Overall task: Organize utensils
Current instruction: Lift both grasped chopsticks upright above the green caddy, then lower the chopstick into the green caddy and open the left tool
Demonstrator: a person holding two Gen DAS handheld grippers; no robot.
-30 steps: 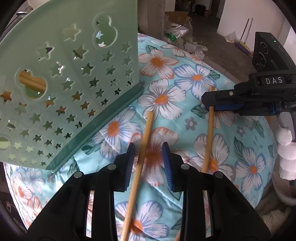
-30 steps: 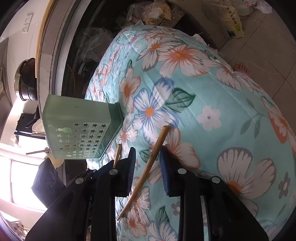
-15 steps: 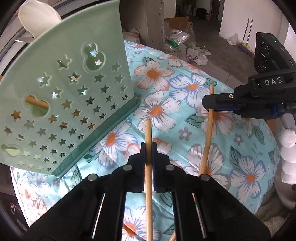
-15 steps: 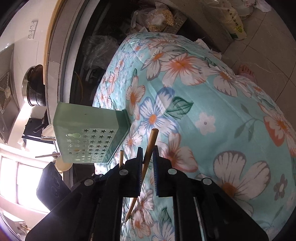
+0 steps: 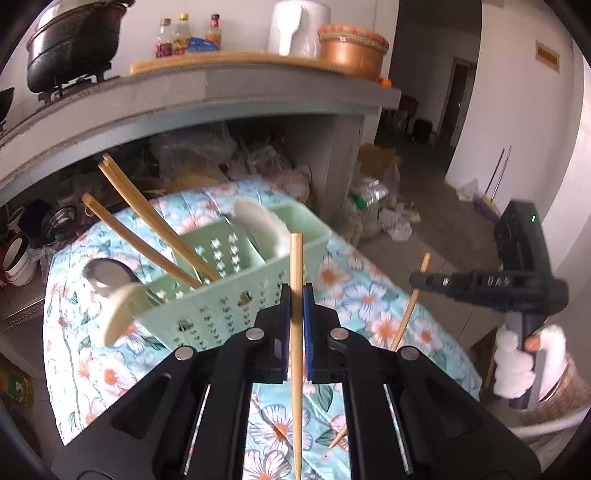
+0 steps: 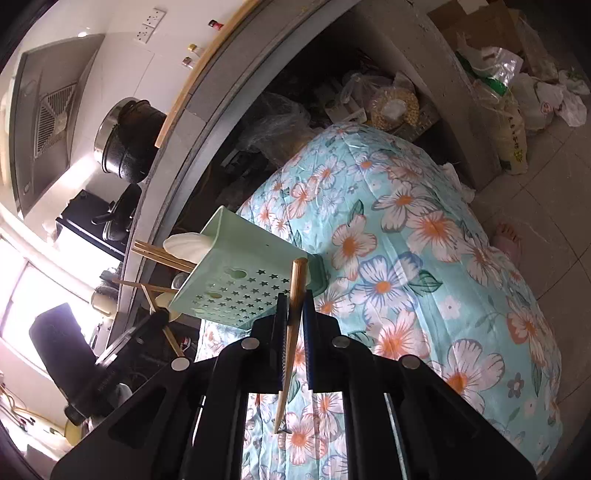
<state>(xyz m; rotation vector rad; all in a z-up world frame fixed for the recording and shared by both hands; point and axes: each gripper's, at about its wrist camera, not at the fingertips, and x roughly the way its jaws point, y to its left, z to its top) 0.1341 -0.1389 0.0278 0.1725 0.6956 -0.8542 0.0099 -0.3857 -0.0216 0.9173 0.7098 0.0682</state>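
Two chopsticks [image 5: 296,280], one per claw [image 5: 296,291].

Right tongs [image 6: 294,295] clamp one chopstick [image 6: 291,332], jaws closing; green star-cut caddy [image 6: 236,280] just beyond on floral surface [image 6: 424,258].

Behind the floral cloth [image 5: 373,295], a grey concrete counter [image 5: 207,99] with a black pot [image 5: 72,44] on a stove, three sauce bottles [image 5: 184,35], a white jug [image 5: 297,27] and a copper-coloured bowl [image 5: 351,53] on top. Under the counter, plastic bags [image 6: 391,103] and stacked bowls [image 5: 18,258] in the dark space. On the wall above, a range hood [image 6: 44,118] and white sockets [image 6: 149,26]; on the tiled floor [image 6: 546,206], more bags [image 6: 554,99] and a cardboard box [image 5: 380,166].
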